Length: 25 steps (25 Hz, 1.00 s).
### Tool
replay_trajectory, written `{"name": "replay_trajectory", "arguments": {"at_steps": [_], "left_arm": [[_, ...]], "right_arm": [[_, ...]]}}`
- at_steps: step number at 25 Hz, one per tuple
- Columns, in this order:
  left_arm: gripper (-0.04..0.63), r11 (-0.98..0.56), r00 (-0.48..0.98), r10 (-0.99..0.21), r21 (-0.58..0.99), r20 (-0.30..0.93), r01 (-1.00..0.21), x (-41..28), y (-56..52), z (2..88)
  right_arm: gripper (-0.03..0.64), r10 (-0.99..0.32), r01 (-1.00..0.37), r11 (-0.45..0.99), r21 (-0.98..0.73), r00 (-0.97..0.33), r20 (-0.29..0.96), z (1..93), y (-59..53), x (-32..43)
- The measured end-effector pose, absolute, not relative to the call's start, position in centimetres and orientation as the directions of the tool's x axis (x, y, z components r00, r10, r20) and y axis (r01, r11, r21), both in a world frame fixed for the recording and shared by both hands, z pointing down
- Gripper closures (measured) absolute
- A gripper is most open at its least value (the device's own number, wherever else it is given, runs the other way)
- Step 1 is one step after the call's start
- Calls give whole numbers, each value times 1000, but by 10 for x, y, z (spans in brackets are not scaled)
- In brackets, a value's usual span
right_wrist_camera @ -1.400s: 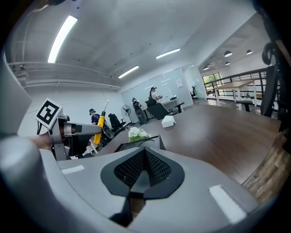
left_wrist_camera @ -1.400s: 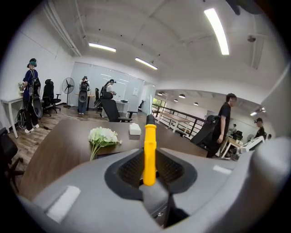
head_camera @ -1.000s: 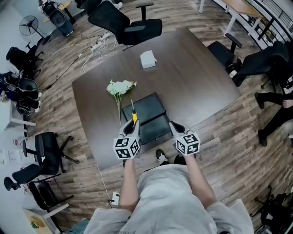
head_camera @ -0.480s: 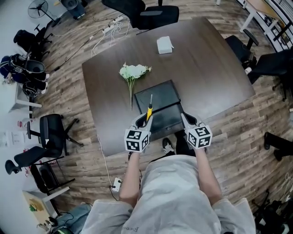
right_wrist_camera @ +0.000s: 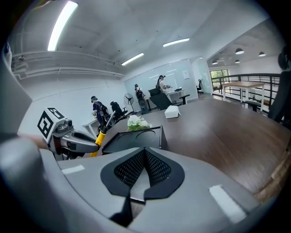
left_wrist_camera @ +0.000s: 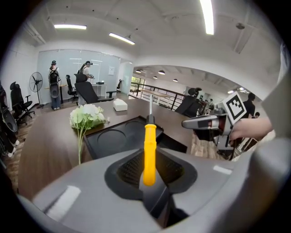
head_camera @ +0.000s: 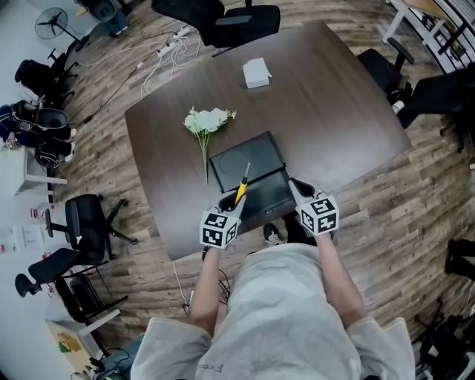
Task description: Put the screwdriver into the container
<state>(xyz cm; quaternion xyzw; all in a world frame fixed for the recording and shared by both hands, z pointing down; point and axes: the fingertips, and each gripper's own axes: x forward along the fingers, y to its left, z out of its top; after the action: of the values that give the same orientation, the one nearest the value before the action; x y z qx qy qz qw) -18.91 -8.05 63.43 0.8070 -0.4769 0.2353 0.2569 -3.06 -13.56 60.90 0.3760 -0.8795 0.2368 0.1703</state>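
Note:
A screwdriver (head_camera: 240, 189) with a yellow handle and a thin metal shaft sticks out forward from my left gripper (head_camera: 231, 202), which is shut on the handle (left_wrist_camera: 149, 150). The shaft points over the black container (head_camera: 223, 159), a flat open case lying on the dark table; its near half is in front of both grippers. My right gripper (head_camera: 297, 187) hovers at the container's near right corner, shut with nothing in it (right_wrist_camera: 144, 169). The right gripper view also takes in the left gripper (right_wrist_camera: 68, 136) with the screwdriver (right_wrist_camera: 97, 136).
A bunch of white flowers (head_camera: 206, 122) lies on the table (head_camera: 326, 111) just left of and beyond the container. A small white box (head_camera: 257, 73) sits at the far side. Office chairs (head_camera: 230, 18) and cables ring the table; people stand far off.
The head view has shifted a little. Both grippers keep their places at the container's near edge, and the screwdriver stays in the left one.

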Motion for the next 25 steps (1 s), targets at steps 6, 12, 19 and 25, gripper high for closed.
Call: {"name": "replay_trajectory", "arguments": {"at_steps": [6, 12, 19, 25], "left_arm": [[462, -476, 466, -587, 184, 662, -860, -178, -85, 645], [462, -525, 493, -529, 189, 691, -830, -173, -84, 654], [462, -608, 495, -460, 146, 737, -781, -158, -79, 670], [462, -642, 496, -385, 160, 778, -750, -148, -80, 682]], "right_arm": [[615, -554, -728, 625, -282, -668, 497, 614, -150, -29], [615, -544, -727, 624, -287, -668, 508, 618, -160, -27], [615, -532, -730, 607, -315, -668, 521, 627, -165, -27], [615, -519, -728, 609, -317, -667, 534, 633, -168, -29]]}}
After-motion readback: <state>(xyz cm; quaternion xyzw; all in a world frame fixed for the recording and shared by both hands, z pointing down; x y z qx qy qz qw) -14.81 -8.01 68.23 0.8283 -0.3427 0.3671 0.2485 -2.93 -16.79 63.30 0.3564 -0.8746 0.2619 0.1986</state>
